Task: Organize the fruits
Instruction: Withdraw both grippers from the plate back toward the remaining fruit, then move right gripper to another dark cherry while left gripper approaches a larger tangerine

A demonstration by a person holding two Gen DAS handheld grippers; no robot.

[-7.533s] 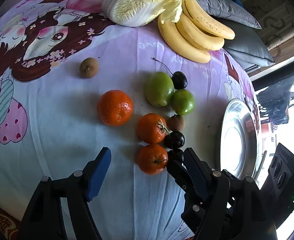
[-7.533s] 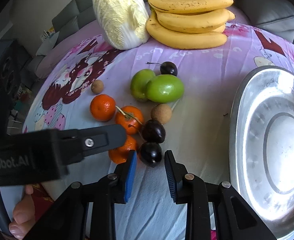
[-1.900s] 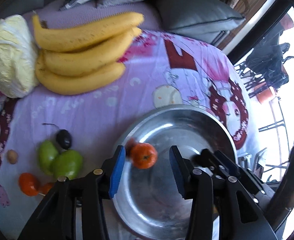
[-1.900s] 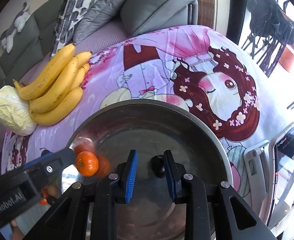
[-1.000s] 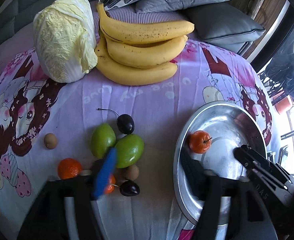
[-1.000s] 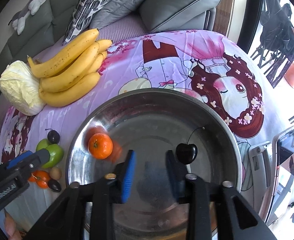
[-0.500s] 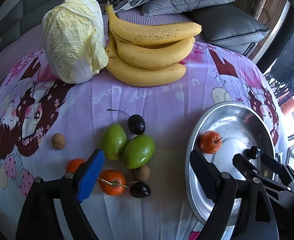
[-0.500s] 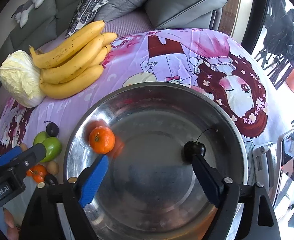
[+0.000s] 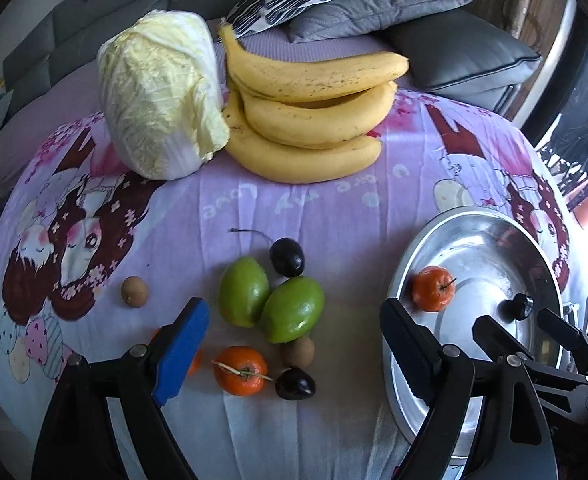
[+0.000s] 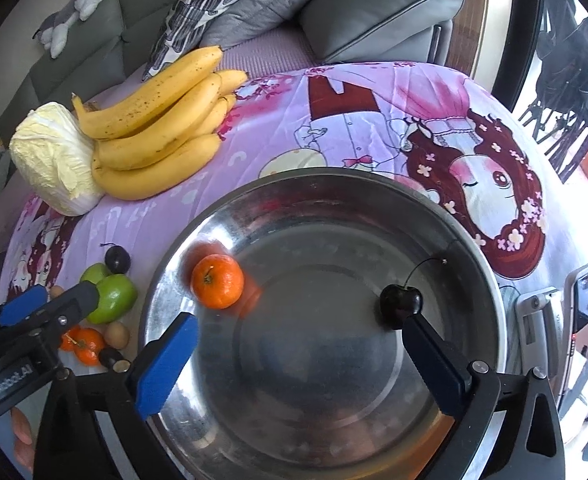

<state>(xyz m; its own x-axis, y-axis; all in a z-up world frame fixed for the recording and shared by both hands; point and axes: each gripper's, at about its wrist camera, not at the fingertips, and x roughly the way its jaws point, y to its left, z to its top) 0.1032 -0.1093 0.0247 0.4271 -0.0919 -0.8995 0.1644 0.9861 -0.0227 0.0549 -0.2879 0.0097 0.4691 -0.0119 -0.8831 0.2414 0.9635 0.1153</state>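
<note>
Right-wrist view: our right gripper point(image 10: 298, 354), jaws just opened wide and empty, hangs over the bowl point(image 10: 490, 280) holding cherry point(image 10: 400, 305) and tangerine point(image 10: 217, 286); we should next lift clear, sparing both fruits.

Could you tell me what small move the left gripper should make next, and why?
Probably lower the left gripper onto the tangerine lying between its open fingers. The metal bowl already holds one tangerine and a cherry, both grippers are empty, and this fruit on the cloth is among the nearest to the left gripper.
</note>
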